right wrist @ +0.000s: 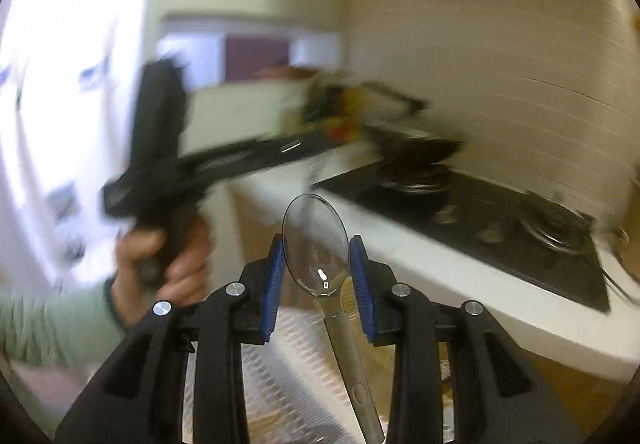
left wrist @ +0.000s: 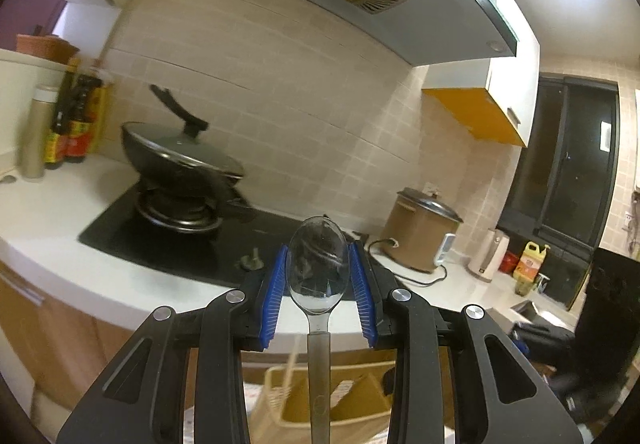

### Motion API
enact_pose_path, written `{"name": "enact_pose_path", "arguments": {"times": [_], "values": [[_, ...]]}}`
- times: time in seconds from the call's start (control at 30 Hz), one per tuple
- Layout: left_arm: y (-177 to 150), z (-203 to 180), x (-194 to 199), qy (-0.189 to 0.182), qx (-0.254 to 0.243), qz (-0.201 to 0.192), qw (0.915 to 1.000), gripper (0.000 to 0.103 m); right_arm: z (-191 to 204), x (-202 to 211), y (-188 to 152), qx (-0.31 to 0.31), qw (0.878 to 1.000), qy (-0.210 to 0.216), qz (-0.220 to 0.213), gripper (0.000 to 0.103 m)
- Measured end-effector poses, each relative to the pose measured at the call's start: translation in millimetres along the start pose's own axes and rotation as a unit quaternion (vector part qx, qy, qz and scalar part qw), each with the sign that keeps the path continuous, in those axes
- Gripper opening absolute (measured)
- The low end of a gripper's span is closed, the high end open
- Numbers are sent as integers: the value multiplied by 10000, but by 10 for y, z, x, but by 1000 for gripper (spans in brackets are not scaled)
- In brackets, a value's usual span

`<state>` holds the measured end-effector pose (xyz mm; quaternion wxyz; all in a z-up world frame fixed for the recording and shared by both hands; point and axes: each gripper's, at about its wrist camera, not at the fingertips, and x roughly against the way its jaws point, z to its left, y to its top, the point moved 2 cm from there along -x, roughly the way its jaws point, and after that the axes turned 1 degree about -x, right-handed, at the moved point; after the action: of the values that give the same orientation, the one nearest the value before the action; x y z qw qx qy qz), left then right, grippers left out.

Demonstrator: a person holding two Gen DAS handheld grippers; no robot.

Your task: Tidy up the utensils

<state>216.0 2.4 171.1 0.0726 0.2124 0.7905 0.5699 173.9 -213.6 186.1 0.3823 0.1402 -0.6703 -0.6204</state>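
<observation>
Between the blue pads of the left gripper [left wrist: 318, 284] a metal spoon [left wrist: 317, 268] is standing bowl-up, pinched at its bowl — its handle is hanging down toward a wicker basket [left wrist: 280, 392] below the white counter [left wrist: 60, 220]. Beyond that counter's edge a lidded wok [left wrist: 180, 160] is sitting on the black hob [left wrist: 160, 244]. The right gripper [right wrist: 318, 276] is likewise gripping a second spoon [right wrist: 316, 240] by its bowl, short of the same counter — the view there is blurring.
</observation>
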Motion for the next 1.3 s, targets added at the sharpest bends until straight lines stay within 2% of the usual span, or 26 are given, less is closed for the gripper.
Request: {"name": "enact_pose_path", "arguments": {"times": [0.13,0.43,0.7,0.87,0.93,0.97,1.0,1.03,1.17,1.3], "values": [[-17,-111,-219,37,-105,-10,9999,30,-428,-103,-45,-500,9979,-370,-177,29],[-203,-116,-530,370,-363,110,9986,30,-869,-294,-67,-1182,9890,-467,-757,29],[-421,-61,-662,596,-578,267,9962,30,-1122,-472,-463,-1688,9809,-58,-969,30],[-524,-63,-688,577,-627,361,9957,31,-1068,-463,-649,-1737,9810,1,-864,31],[-561,-74,-682,545,-661,443,9953,31,-1055,-427,-736,-1893,9793,153,-699,41],[-571,-83,-668,544,-682,473,9951,31,-1035,-374,-770,-1920,9789,93,-699,45],[-578,-89,-642,550,-699,481,9949,31,-1019,-322,-798,-1937,9787,36,-686,56],[-581,-91,-598,539,-710,497,9948,32,-1001,-280,-821,-1946,9786,27,-664,60],[-559,-57,-389,480,-582,616,9952,33,-879,-107,-914,-1976,9795,-54,-396,60],[-602,-5,-82,426,-475,945,9935,43,-597,84,-1070,-1960,9795,-319,353,60]]}}
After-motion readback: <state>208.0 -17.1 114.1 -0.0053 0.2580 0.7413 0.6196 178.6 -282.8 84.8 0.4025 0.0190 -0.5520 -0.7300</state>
